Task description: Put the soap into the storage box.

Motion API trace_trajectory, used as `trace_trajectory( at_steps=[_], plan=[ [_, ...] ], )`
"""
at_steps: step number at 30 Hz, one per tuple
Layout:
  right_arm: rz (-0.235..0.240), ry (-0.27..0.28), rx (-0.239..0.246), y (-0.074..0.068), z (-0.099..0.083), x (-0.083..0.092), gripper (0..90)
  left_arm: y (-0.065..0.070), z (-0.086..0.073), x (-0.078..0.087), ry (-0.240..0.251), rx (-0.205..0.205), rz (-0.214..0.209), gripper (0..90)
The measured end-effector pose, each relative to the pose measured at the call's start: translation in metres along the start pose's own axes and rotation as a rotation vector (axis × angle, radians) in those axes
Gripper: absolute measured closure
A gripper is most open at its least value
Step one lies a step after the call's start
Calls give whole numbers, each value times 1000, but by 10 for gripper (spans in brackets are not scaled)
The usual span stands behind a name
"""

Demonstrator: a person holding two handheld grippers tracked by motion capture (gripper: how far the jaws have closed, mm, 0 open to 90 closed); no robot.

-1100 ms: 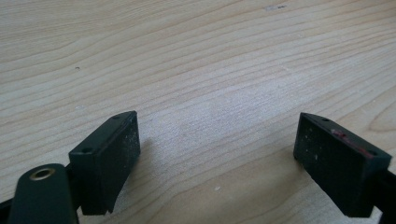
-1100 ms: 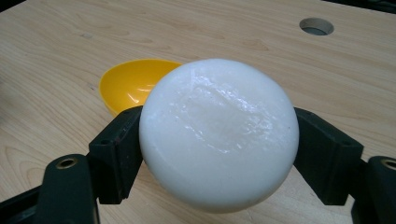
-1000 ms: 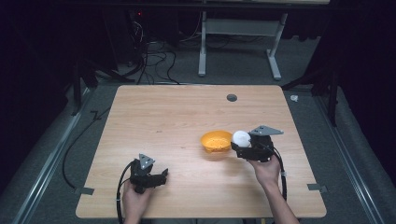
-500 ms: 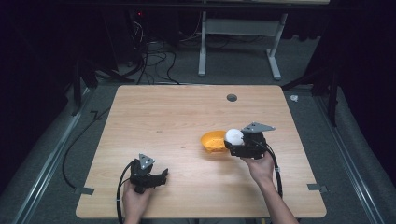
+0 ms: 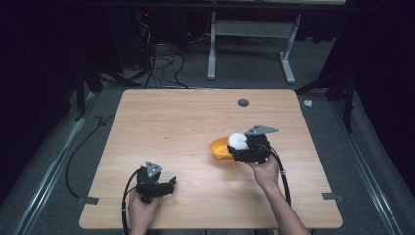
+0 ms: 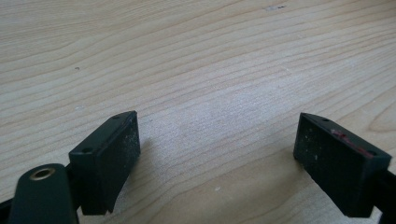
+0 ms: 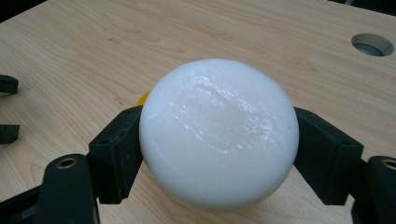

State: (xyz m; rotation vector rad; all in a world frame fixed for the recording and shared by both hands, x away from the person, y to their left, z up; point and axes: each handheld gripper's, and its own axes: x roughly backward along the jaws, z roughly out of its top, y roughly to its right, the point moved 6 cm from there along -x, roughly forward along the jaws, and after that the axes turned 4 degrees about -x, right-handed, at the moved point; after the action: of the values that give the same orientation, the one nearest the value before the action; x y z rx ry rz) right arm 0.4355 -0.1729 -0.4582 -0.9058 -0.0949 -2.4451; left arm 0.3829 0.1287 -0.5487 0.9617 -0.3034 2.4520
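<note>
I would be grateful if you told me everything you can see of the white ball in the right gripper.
The white ball is round, smooth and glossy, with a faint wet-looking sheen and shallow marks on its top; its material looks waxy or rubbery. The right gripper clamps it, one black pad pressing each side. It is held off the wooden table, just over the near rim of the orange bowl, a sliver of which peeks out behind it.

The right gripper (image 5: 241,147), its jaws clamped on the glossy white ball (image 5: 237,141), now sits further left than a second ago, carrying the ball from beside the shallow orange plastic bowl (image 5: 220,149) to above its right rim.
</note>
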Motion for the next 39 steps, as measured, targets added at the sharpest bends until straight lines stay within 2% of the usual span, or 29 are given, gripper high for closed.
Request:
trace_trajectory(
  at_steps=[19,39],
  plan=[
    [-6,-58,-7,0,-2,-32,245,0,0,0,-2,0,-1,150],
    [-33,-98,-25,4,-8,-48,244,0,0,0,-2,0,-1,150]
  ],
)
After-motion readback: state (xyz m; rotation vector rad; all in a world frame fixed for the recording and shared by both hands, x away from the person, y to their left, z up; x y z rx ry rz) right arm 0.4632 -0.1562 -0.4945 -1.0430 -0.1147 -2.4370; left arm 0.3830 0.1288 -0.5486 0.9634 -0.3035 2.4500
